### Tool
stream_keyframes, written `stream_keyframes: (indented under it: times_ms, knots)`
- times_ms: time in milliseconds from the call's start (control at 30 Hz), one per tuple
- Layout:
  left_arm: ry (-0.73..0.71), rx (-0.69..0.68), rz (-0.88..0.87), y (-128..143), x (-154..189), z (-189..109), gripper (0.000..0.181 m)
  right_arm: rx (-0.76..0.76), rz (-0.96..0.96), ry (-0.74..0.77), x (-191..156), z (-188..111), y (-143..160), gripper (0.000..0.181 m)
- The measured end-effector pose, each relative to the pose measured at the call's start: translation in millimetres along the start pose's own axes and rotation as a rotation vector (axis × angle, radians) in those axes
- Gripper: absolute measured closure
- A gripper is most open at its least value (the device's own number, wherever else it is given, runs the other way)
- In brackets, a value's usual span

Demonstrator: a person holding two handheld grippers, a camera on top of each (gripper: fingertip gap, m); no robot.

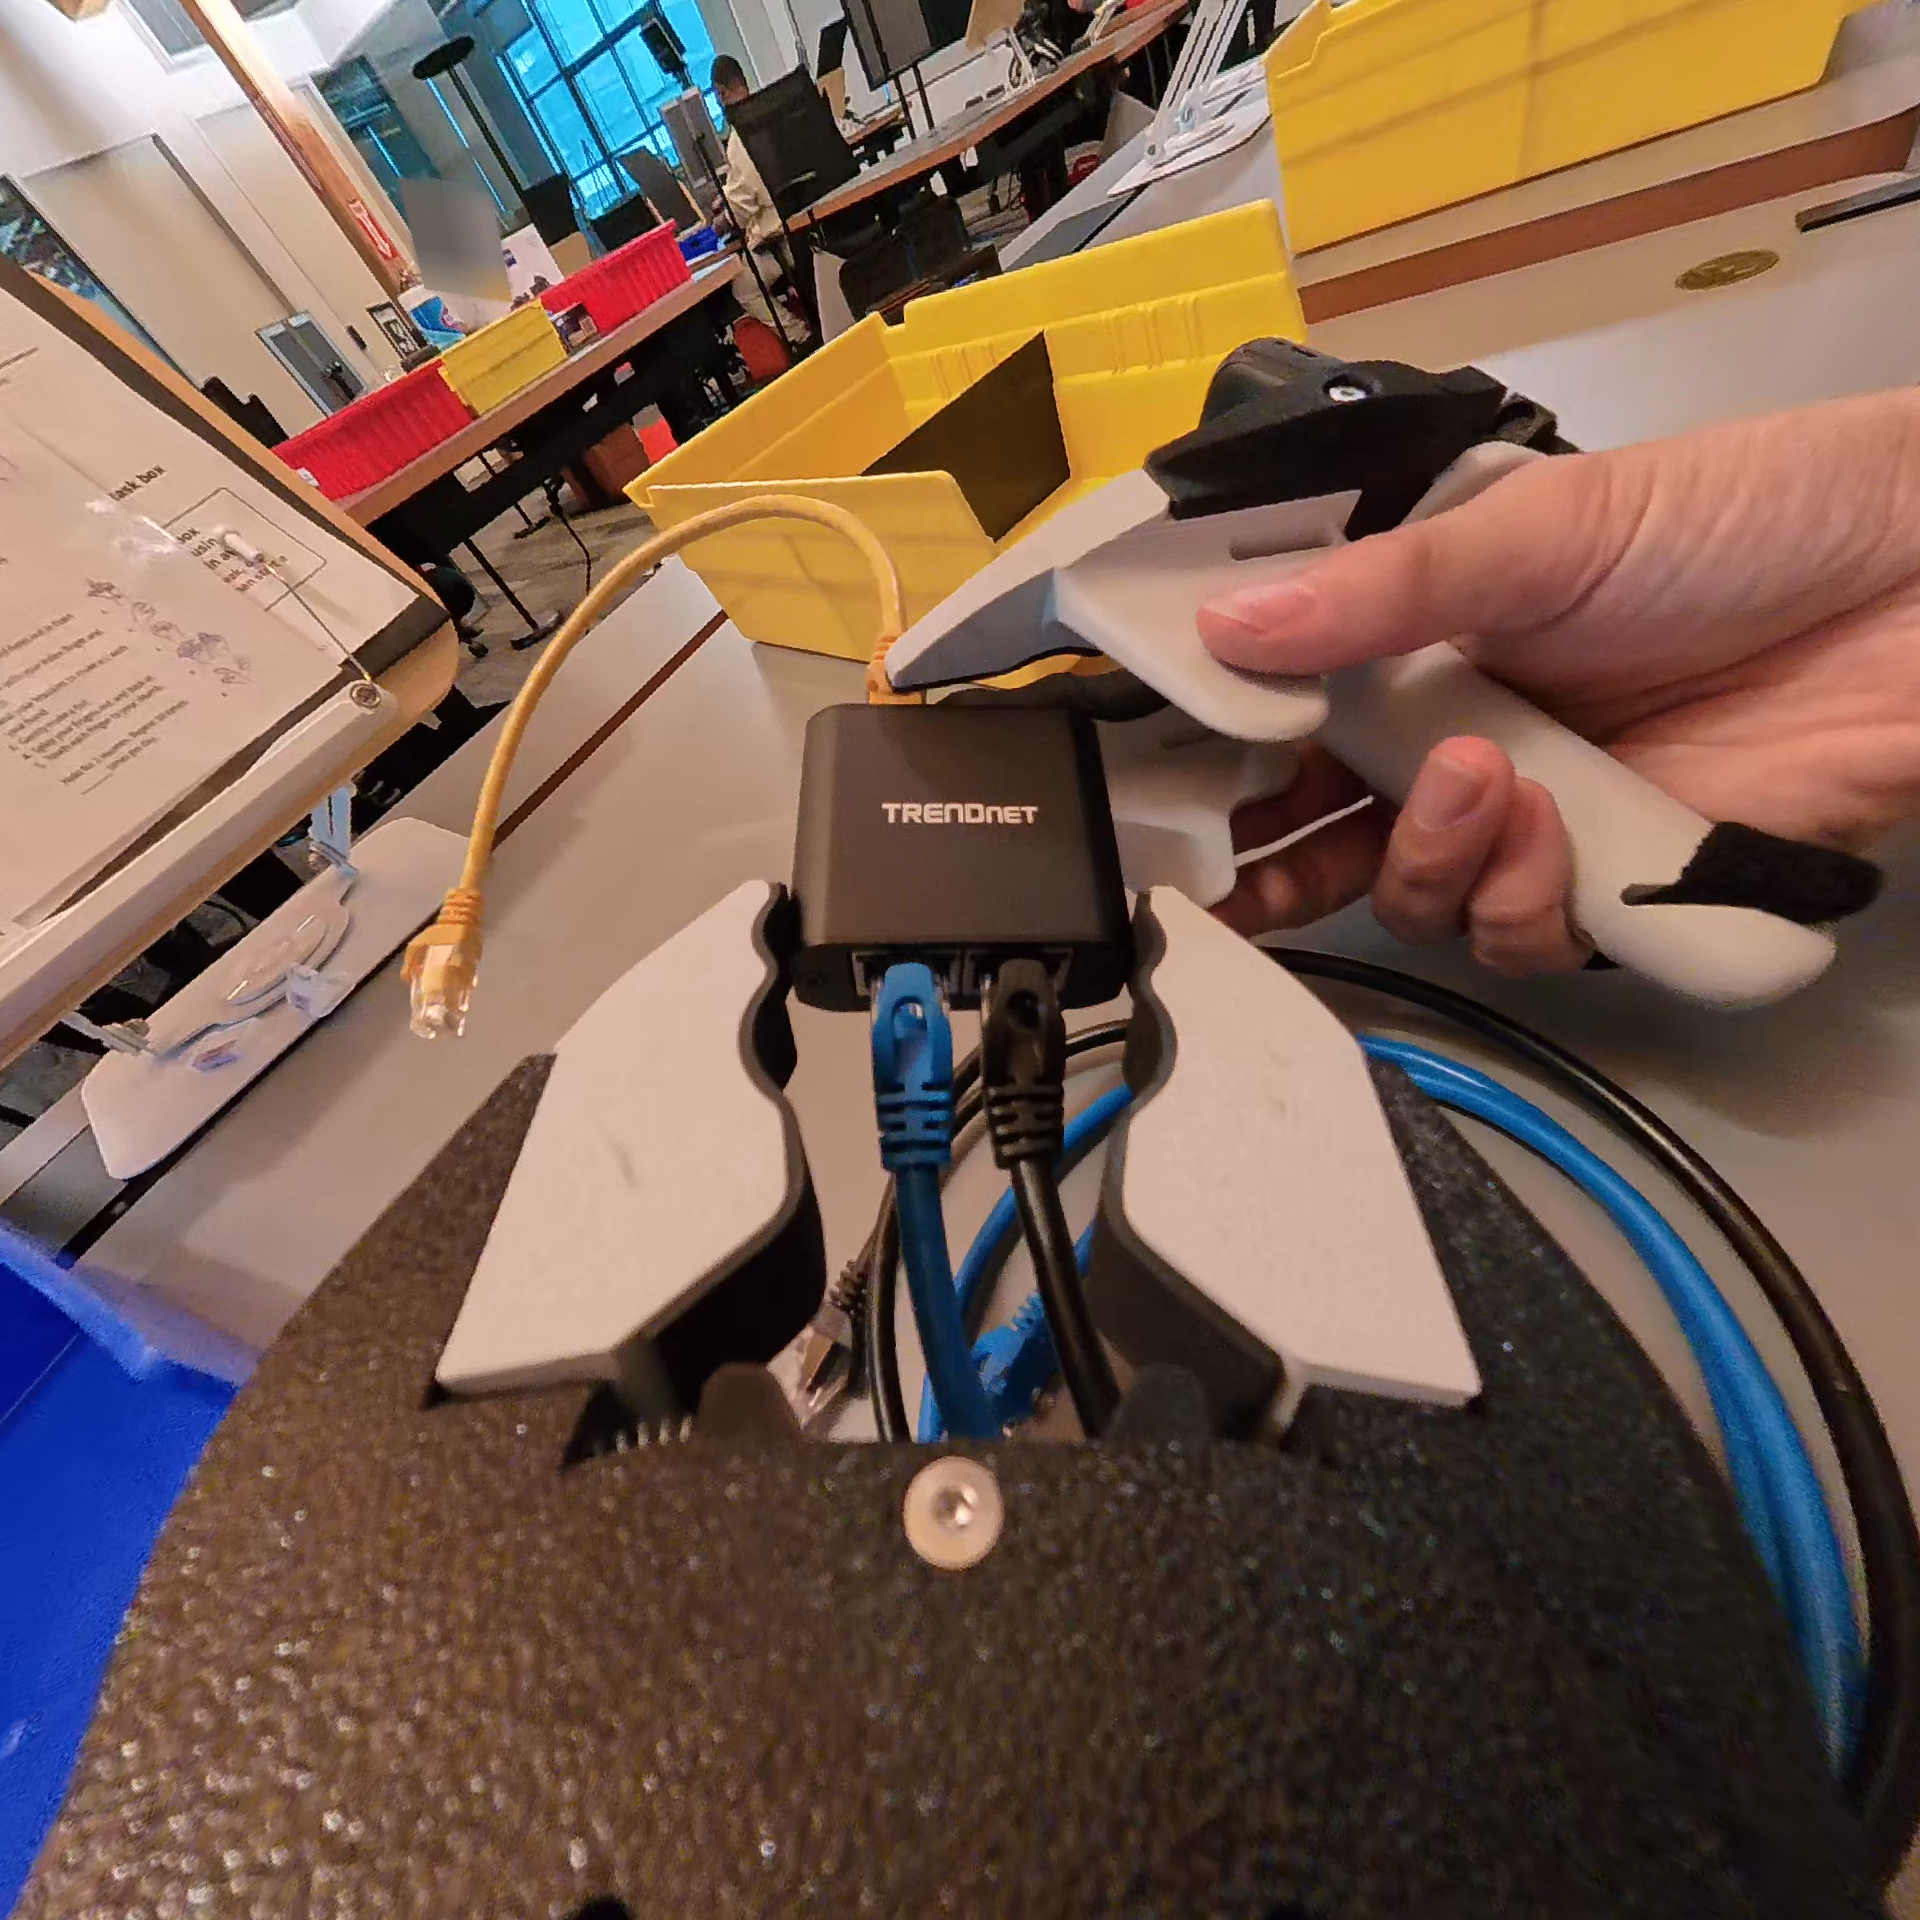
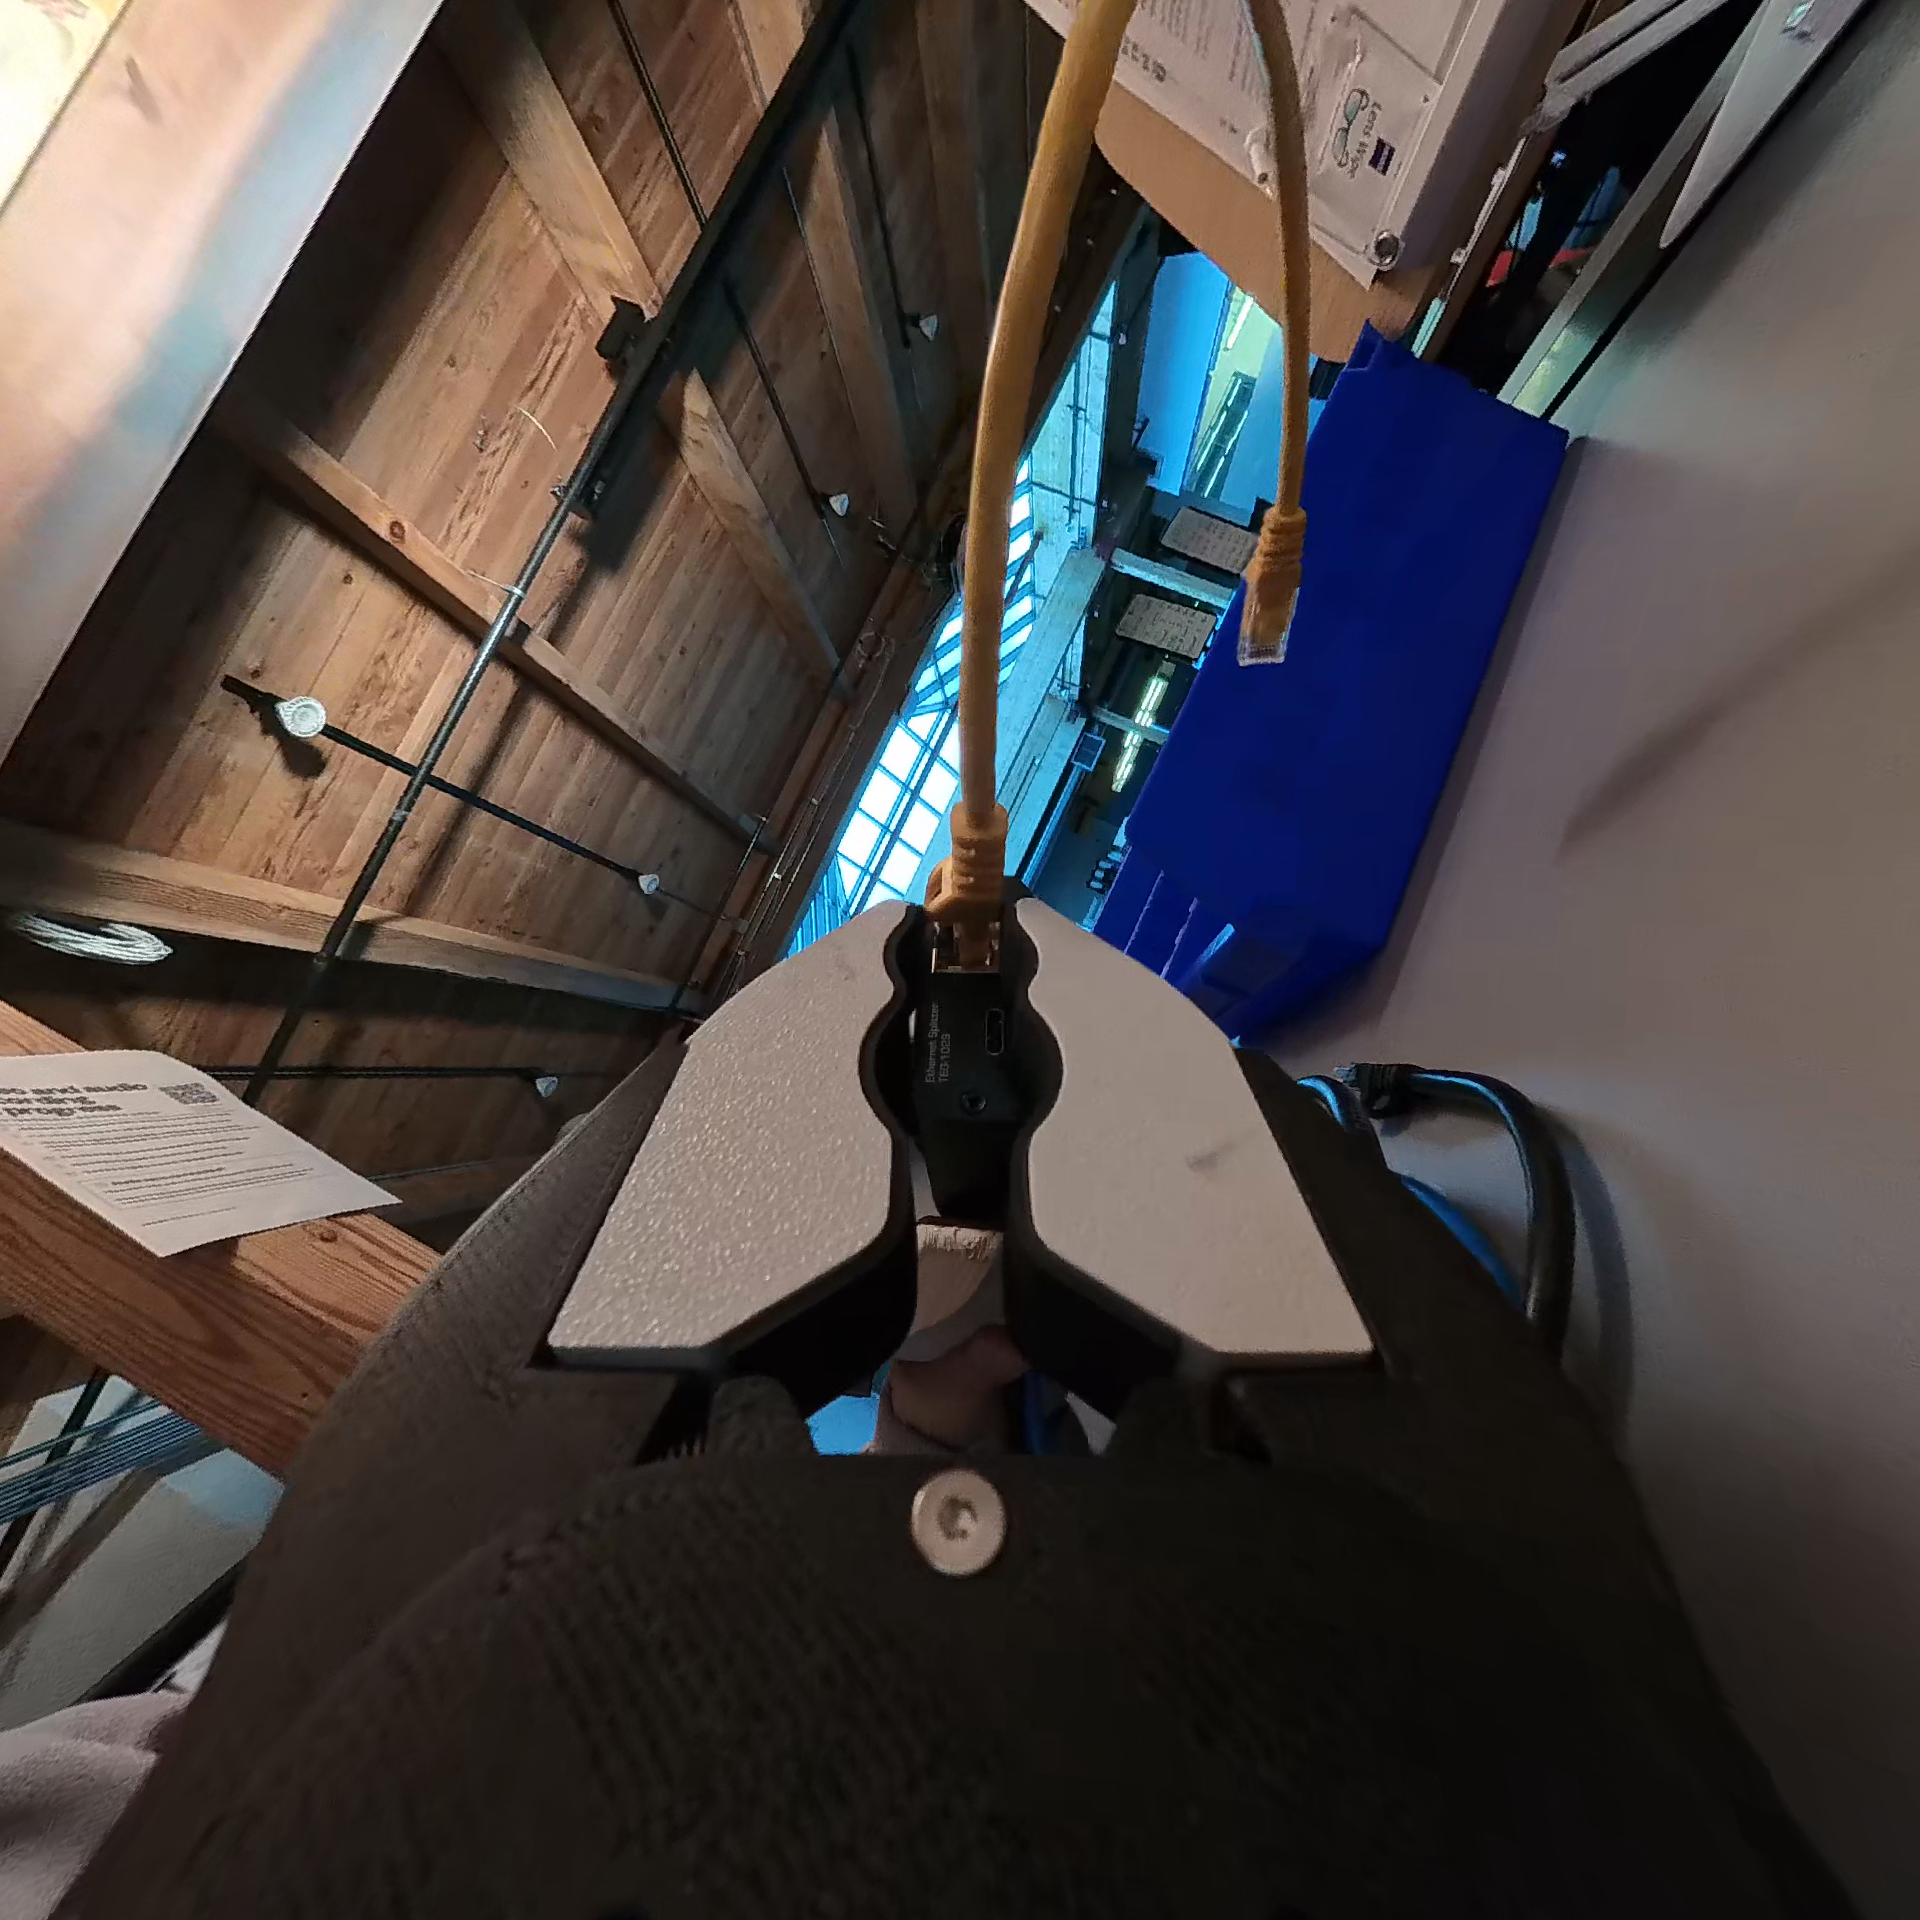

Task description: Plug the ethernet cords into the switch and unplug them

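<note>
1. Nearest in the left wrist view, the left hand-held gripper (image 1: 961, 935) pinches the small black box-shaped plastic switch (image 1: 956, 821) by its two side walls, fingertips bearing on the end with the paired ports. That hold lifts the switch off the grey worktop (image 1: 665, 790), probably to brace it against push or pull on the plugs.
2. In those near ports sit a blue ethernet cord (image 1: 914, 1081) and a black ethernet cord (image 1: 1023, 1081), both plugs seated. Their slack trails back between the fingers and loops over the worktop on the right.
3. At the far end of the switch, the right hand-held gripper (image 2: 961, 940), held by a bare hand (image 1: 1621, 665), closes on the switch end and the plug of a short yellow ethernet cord (image 2: 977, 623). Whether it grips the plug or the housing I cannot tell. The opposing holds suggest a plug-or-unplug move at this port.
4. The yellow cord arches up and over, its free clear-tipped plug (image 1: 442, 966) hanging in the air.
5. Farther off, a yellow plastic bin (image 1: 831, 540) stands toward the worktop's far edge.
</note>
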State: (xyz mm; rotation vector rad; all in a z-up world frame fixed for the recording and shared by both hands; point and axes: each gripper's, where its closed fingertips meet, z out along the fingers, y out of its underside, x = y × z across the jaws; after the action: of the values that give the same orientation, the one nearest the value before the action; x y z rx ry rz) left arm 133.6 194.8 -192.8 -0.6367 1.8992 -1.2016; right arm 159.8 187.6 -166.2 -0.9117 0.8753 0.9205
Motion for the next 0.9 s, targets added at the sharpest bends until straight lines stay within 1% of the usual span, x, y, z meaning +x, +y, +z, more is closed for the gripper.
stream_keyframes:
  times_ms: [100,167,400,500,633,833,900]
  knots:
    - [0.002,0.0,-0.001,0,1,0,0.12,0.003,-0.021,-0.002,1,-1,1,0.169]
    - [0.003,-0.006,0.002,1,2,1,0.12,-0.02,-0.104,0.015,2,-2,2,0.169]
    - [-0.012,0.008,-0.049,-2,5,8,0.12,-0.055,-0.27,0.017,2,-6,-2,0.169]
    - [-0.018,0.006,-0.05,-3,5,8,0.12,-0.072,-0.297,-0.005,1,-7,-2,0.169]
    - [-0.014,-0.002,-0.096,-4,6,10,0.12,-0.095,-0.327,-0.007,3,-8,-3,0.169]
    - [-0.088,-0.006,-0.037,-8,4,13,0.12,-0.119,-0.386,-0.027,-3,-7,-8,0.169]
    - [-0.094,0.003,-0.048,-8,5,14,0.12,-0.123,-0.408,-0.026,-3,-7,-8,0.169]
